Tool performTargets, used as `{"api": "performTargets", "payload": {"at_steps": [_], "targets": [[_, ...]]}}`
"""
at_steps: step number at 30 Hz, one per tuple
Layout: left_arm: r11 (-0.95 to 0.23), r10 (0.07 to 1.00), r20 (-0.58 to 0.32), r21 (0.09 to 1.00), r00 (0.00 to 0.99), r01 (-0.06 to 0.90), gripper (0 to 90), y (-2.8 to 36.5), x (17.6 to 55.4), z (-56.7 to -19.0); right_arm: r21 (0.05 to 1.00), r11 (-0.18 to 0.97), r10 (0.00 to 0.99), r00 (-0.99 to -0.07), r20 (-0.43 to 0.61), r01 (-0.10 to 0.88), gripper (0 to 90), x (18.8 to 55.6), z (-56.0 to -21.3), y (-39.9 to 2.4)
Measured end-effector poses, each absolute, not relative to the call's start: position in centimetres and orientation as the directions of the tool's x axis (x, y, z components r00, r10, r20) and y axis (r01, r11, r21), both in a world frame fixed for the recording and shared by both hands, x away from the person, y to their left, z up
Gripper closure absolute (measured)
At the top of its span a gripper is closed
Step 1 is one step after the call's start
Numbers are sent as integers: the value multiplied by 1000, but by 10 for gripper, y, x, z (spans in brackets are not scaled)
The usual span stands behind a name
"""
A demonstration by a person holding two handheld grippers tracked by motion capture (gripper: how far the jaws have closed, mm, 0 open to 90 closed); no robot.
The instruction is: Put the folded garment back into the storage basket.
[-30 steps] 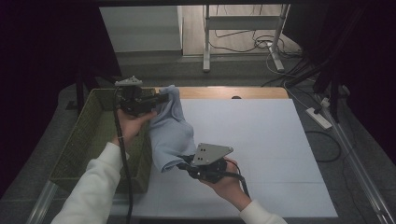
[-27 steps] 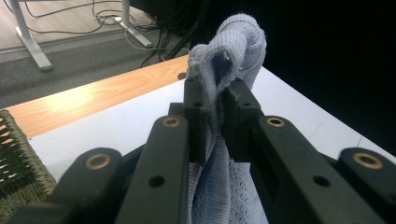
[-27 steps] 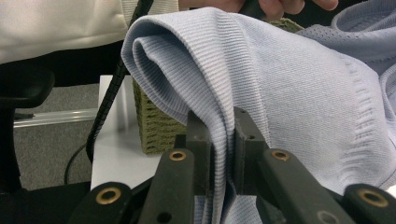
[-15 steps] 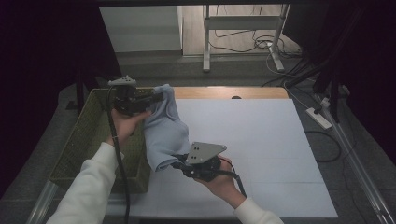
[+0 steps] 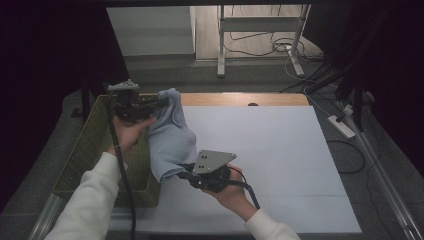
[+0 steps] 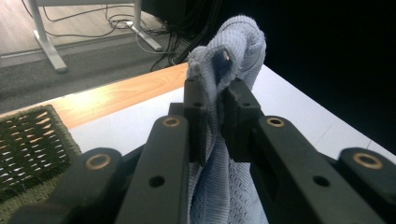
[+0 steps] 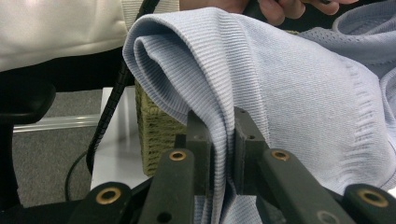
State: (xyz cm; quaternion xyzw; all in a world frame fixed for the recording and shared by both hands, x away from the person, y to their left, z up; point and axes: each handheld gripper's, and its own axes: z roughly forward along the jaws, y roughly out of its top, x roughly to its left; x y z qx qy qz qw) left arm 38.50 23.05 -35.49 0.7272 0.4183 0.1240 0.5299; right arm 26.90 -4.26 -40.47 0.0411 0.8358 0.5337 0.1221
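My table [image 5: 280,150] is evenly lit from above, while the room's sides sink into darkness. Up close, my jaws blur softly, and the far floor glares pale.

White table [image 5: 280,150] lies open to the right; woven basket [image 5: 90,150] blocks the left.
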Motion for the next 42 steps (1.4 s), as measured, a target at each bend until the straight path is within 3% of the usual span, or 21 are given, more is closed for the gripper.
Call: {"api": "performTargets", "payload": {"at_steps": [42], "targets": [[-58, 784, -251, 881, 568, 469, 802, 275, 379, -341, 903, 419, 138, -976, -169, -97, 792, 274, -399, 8]]}}
